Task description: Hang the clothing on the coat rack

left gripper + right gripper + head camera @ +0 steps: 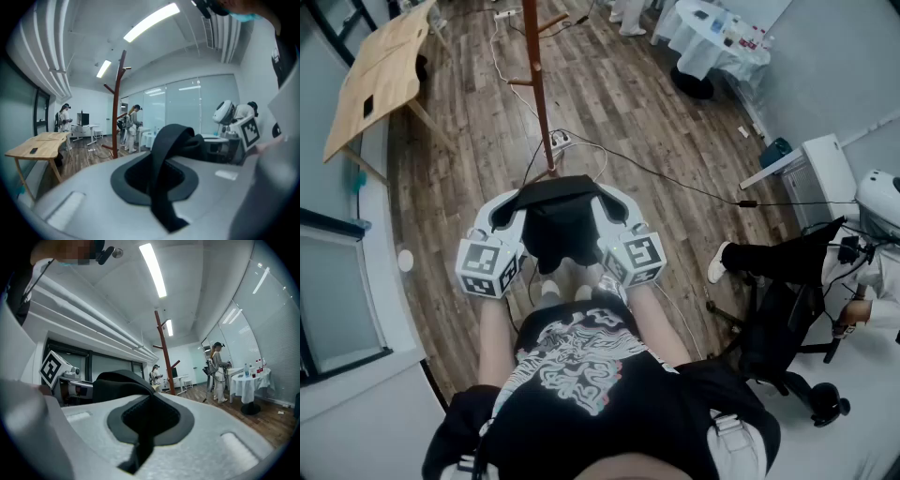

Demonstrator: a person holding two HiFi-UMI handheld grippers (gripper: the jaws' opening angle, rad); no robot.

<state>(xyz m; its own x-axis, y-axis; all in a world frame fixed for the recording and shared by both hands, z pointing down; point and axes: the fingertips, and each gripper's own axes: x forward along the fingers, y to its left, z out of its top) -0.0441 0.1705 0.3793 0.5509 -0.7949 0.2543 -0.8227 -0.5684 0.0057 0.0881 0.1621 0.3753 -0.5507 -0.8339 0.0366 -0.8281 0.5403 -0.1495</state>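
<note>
A black garment (pixel 562 220) hangs between my two grippers, close in front of the person's body. My left gripper (pixel 517 202) is shut on its left side, and black fabric (pixel 171 140) runs pinched between that gripper's jaws (pixel 155 182). At the garment's right side my right gripper (pixel 607 202) is shut too, with a dark fold (pixel 119 383) caught in its jaws (pixel 143 427). The brown wooden coat rack (pixel 539 84) stands on the floor ahead of both grippers, apart from them. It also rises as a tall brown coat rack (pixel 115 117) in the left gripper view and as a slanted coat rack (pixel 164 352) in the right one.
A wooden folding table (pixel 380 70) stands at the far left. A power strip (pixel 561 141) and cables lie at the rack's foot. A seated person (pixel 787 262) on an office chair is at the right, a white-clothed round table (pixel 712 33) at the far right.
</note>
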